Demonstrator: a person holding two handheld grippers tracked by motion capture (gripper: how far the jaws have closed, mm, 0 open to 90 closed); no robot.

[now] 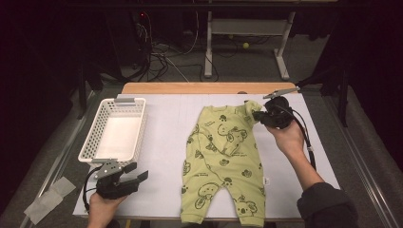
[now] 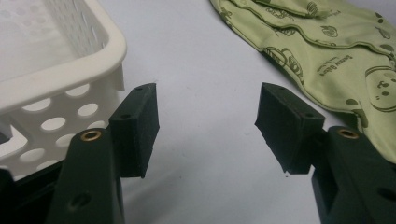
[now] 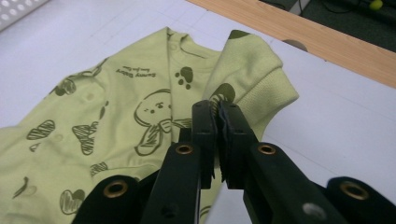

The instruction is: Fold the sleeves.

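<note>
A light green baby romper (image 1: pixel 223 161) with dark animal prints lies flat on the white table, its legs toward the near edge. My right gripper (image 1: pixel 256 115) is at the romper's upper right, shut on the sleeve (image 3: pixel 252 79), which is folded over toward the chest; the ribbed cuff bulges past the jaws (image 3: pixel 218 109). My left gripper (image 1: pixel 138 172) rests near the table's front left corner, open with nothing between its fingers (image 2: pixel 205 126). It points across the bare table between the basket and the romper's left side (image 2: pixel 327 56).
A white perforated basket (image 1: pixel 92 137) stands at the left of the table, just beyond the left gripper, with its near rim (image 2: pixel 70 74) close to the left jaw. A wooden strip (image 1: pixel 204 88) runs along the table's far edge. Table legs and cables stand on the floor behind.
</note>
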